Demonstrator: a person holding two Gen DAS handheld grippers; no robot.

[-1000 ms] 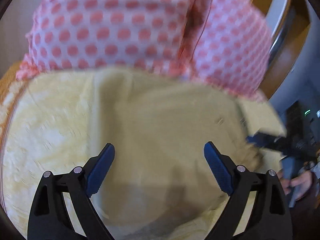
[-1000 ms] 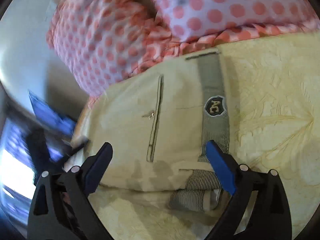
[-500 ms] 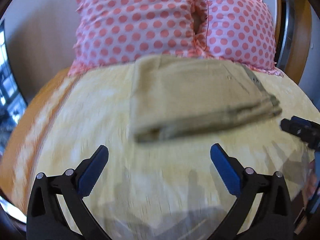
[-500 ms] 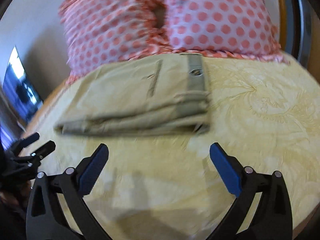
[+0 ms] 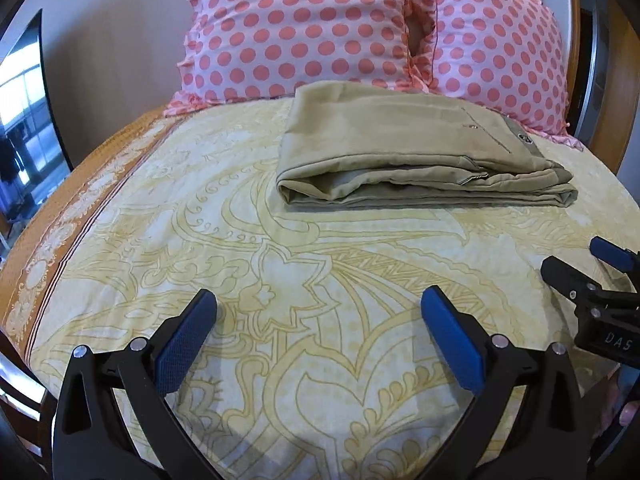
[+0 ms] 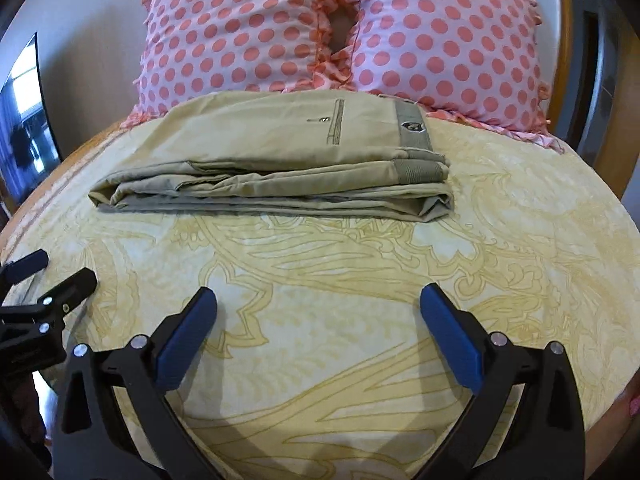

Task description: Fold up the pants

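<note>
The khaki pants lie folded in a flat stack on the yellow patterned bedspread, just in front of the pillows. They also show in the right wrist view, waistband to the right. My left gripper is open and empty, well back from the pants. My right gripper is open and empty, also back from the stack. Each gripper shows at the edge of the other's view: the right one and the left one.
Two pink polka-dot pillows stand against the wall behind the pants. The bedspread has an orange border at the left edge. A wooden headboard frame is at the right.
Both grippers have pulled back from the pants toward the near side of the bed. The folded stack now lies farther away and untouched.
</note>
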